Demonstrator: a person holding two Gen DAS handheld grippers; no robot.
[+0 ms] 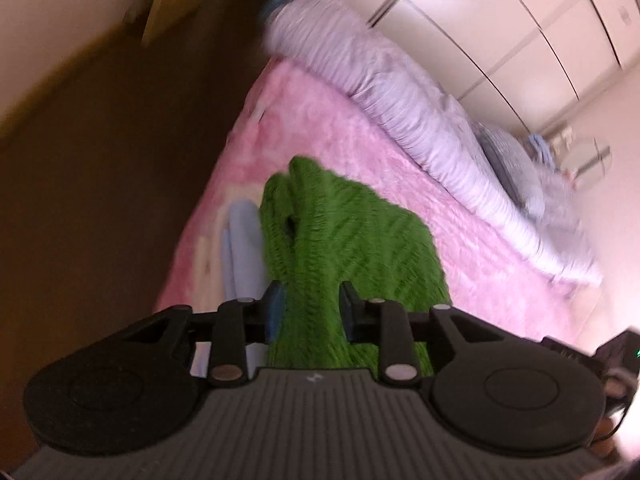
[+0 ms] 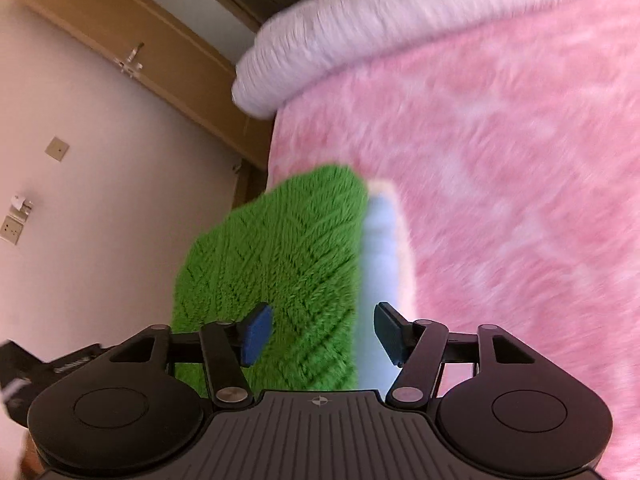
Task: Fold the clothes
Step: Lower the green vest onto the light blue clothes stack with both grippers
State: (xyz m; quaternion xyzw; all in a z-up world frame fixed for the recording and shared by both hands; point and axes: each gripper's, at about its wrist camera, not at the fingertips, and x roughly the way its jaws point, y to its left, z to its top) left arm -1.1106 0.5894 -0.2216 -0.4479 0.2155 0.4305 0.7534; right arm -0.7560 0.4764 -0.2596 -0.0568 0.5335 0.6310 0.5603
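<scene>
A green knitted garment (image 1: 344, 236) lies bunched on the pink fluffy bed cover (image 1: 352, 136). My left gripper (image 1: 310, 308) has the green knit filling the gap between its fingers; the jaws stand partly apart around the cloth. In the right wrist view the same green garment (image 2: 276, 264) hangs in front of the pink cover (image 2: 500, 168). My right gripper (image 2: 322, 332) is open, its fingers wide on either side of the knit's edge, not pinching it. Both views are blurred by motion.
A light blue and cream patch (image 1: 240, 236) shows on the cover beside the garment, also seen in the right wrist view (image 2: 380, 248). A rolled lilac quilt (image 1: 420, 120) lies along the bed's far side. White wardrobe doors (image 1: 500, 28) stand behind. A wooden door (image 2: 132, 52) is at left.
</scene>
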